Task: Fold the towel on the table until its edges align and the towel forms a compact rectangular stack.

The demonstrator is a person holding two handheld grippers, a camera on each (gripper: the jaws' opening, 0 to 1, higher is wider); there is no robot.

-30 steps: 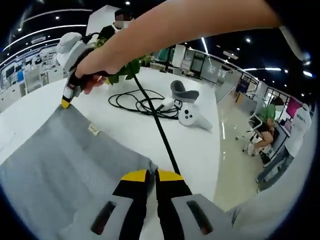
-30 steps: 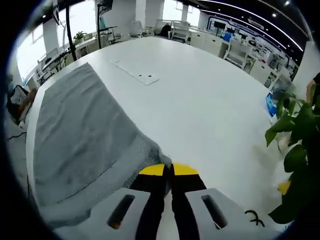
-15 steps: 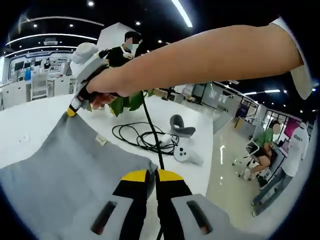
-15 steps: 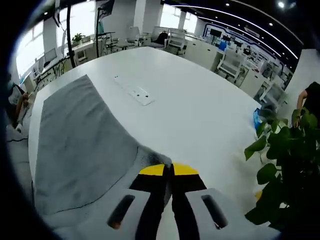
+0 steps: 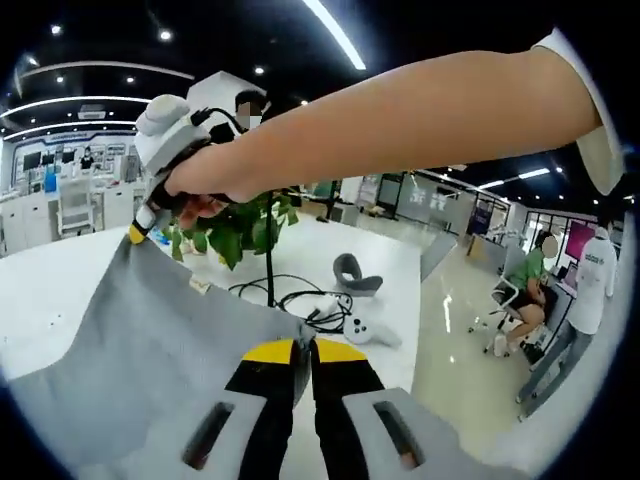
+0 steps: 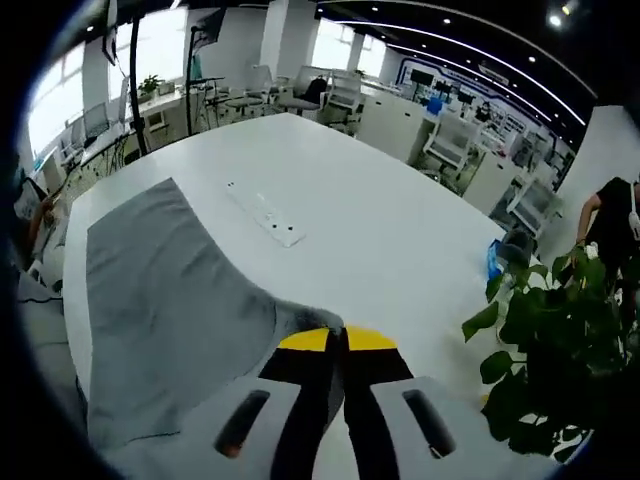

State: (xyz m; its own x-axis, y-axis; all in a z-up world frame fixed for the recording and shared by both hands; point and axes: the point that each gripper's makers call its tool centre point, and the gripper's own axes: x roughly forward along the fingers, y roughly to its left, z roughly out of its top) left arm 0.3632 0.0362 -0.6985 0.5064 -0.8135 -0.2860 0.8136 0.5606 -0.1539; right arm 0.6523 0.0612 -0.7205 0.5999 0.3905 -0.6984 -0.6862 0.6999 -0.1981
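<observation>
Left gripper view: the left gripper (image 5: pixel 303 352) has its jaws pressed together on a corner of the grey towel (image 5: pixel 140 340), which slopes up to the far left. There a person's hand (image 5: pixel 215 175) holds the right gripper (image 5: pixel 137 234), pinching another towel corner. Beyond lie a potted plant (image 5: pixel 235 225), a black cable (image 5: pixel 290 297) and a white controller (image 5: pixel 366 331) on the white surface (image 5: pixel 395 290).

Right gripper view: the right gripper (image 6: pixel 335 342) is clamped on the towel (image 6: pixel 165 300), which drapes down left onto the surface (image 6: pixel 380 240).
</observation>
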